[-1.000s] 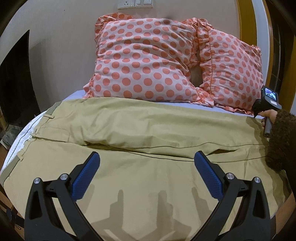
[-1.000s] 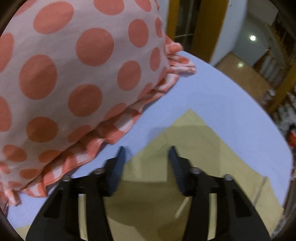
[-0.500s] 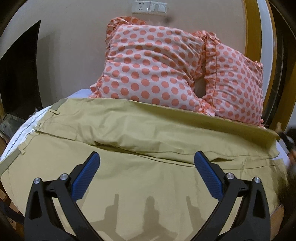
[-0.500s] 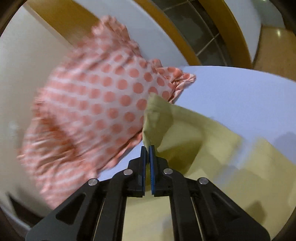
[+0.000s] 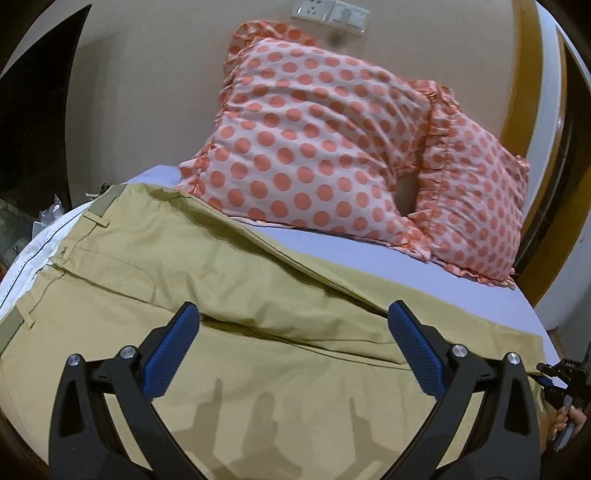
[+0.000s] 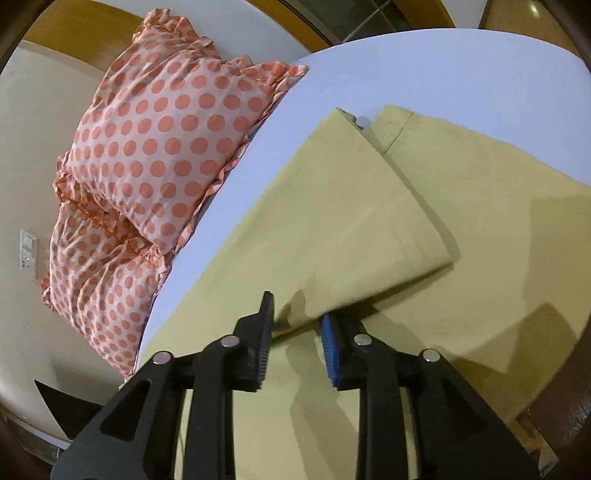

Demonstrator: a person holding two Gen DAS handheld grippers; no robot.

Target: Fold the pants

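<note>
The left gripper [image 5: 293, 350] was spread wide, its two blue pads [image 5: 170, 355] far apart and holding nothing. It hung above the khaki pants [image 5: 229, 280], which lay across the bed [image 5: 424, 273] with the waistband and its belt loops toward the left edge and the legs running off to the right. The upper leg lay partly over the lower one, with a long crease between them just ahead of the fingertips. None of the cloth was between the pads, and whether they touched the fabric below could not be told.

Behind the pants, two pink pillows with orange dots [image 5: 325, 147] leaned against the wall, one overlapping the other, under a white switch plate [image 5: 328, 13].

At the far right edge of the left wrist view, part of the right gripper and the person's hand [image 5: 565, 421] showed beside the cuff end of the pants.

From the right wrist view, the right gripper [image 6: 297, 339] was partly open, its pads [image 6: 328, 343] a modest gap apart. A folded-over leg end of the pants [image 6: 369, 206] reached down into that gap, its lower edge lying between the fingers, but the pads were not pressed together on it, so the gripper had it released. The leg end rested on the other leg, with the pale bed sheet [image 6: 443, 66] beyond and the pillows [image 6: 166, 136] to the left.
</note>
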